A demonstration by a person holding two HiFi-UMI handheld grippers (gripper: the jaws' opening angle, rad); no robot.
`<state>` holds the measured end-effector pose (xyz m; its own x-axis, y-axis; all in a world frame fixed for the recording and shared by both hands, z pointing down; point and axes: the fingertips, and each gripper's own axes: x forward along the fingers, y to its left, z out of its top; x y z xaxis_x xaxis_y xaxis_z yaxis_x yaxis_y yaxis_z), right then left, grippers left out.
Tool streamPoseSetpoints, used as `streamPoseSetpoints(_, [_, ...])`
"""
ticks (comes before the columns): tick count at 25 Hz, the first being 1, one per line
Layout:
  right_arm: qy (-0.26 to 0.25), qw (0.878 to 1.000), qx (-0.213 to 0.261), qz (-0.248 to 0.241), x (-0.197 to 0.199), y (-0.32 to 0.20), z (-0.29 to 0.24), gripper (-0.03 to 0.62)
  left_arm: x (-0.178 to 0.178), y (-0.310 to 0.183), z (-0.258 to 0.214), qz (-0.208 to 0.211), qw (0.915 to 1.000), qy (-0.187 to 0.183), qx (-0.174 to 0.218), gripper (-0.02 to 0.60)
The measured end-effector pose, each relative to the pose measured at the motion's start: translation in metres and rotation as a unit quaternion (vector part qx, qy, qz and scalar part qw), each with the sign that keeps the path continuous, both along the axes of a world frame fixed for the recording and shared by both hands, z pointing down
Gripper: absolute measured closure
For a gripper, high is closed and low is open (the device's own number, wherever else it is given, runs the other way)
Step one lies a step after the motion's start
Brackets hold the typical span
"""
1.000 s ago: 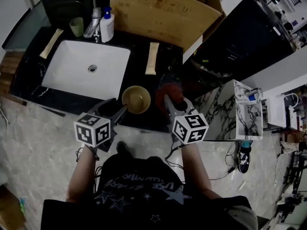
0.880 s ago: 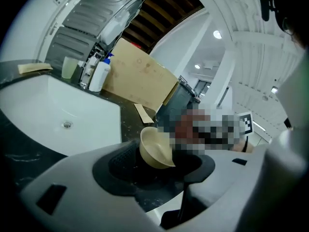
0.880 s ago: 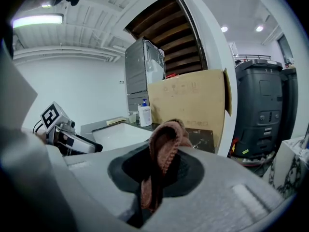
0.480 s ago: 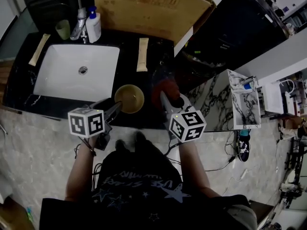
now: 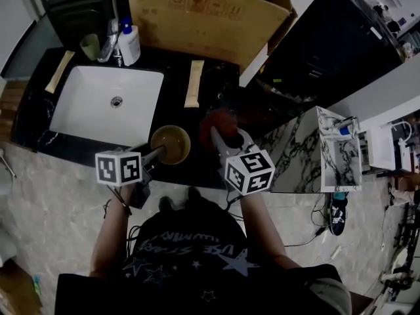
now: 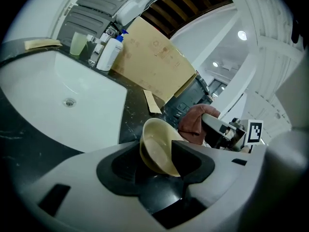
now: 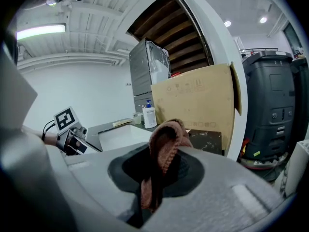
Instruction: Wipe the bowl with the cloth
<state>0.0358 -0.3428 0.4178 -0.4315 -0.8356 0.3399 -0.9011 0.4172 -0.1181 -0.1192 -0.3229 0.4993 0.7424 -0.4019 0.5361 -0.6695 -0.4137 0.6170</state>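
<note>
A tan bowl (image 5: 170, 144) is held over the black counter (image 5: 203, 163) in front of the sink. My left gripper (image 5: 159, 153) is shut on its near rim; in the left gripper view the bowl (image 6: 158, 145) tilts up between the jaws. The reddish-brown cloth (image 5: 217, 123) sits just right of the bowl, apart from it. My right gripper (image 5: 217, 135) is shut on the cloth, and in the right gripper view the cloth (image 7: 163, 151) is bunched upright between the jaws. The cloth (image 6: 197, 123) and the right gripper also show past the bowl in the left gripper view.
A white sink (image 5: 105, 105) fills the counter's left. A faucet, a soap bottle (image 5: 130, 43) and a green cup (image 5: 90, 46) stand behind it. Tan strips (image 5: 193, 84) lie on the counter. A cardboard box (image 5: 203, 18) stands at the back; a marble ledge (image 5: 295, 156) lies right.
The bowl has risen off the counter in my left gripper and tilted. The right gripper with the cloth has drifted slightly left, closer to the bowl.
</note>
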Motion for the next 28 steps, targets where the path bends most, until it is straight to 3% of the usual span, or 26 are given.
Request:
streamPoseSetpoints(5, [-0.005,1.0,-0.001,-0.026,0.004,-0.015,0.0,0.543,0.002,-0.007,0.002,-0.025,0.9996,-0.015,-0.007,0.376])
streamPoseSetpoints(10, [-0.007,0.999,0.006,-0.051,0.002,-0.024,-0.002,0.543,-0.002,-0.008,0.007,-0.046,0.9974,-0.053,-0.015,0.496])
streamPoseSetpoints(15, [0.004,0.996,0.019,-0.083,-0.002,-0.028,-0.007,0.543,-0.005,-0.008,0.011,-0.065,0.9944,-0.082,-0.015,0.557])
streamPoseSetpoints(19, [0.004,0.993,0.027,-0.119,-0.013,-0.024,-0.012,0.543,-0.005,-0.005,0.012,-0.07,0.9935,-0.088,-0.016,0.558])
streamPoseSetpoints(25, [-0.041,0.973,0.053,-0.221,-0.053,0.003,-0.045,0.543,-0.008,-0.015,0.0,-0.081,0.9904,-0.111,0.015,0.561])
streamPoseSetpoints(28, [-0.038,0.964,0.05,-0.26,-0.074,0.015,-0.051,0.543,-0.009,-0.021,-0.006,-0.089,0.988,-0.122,0.033,0.56])
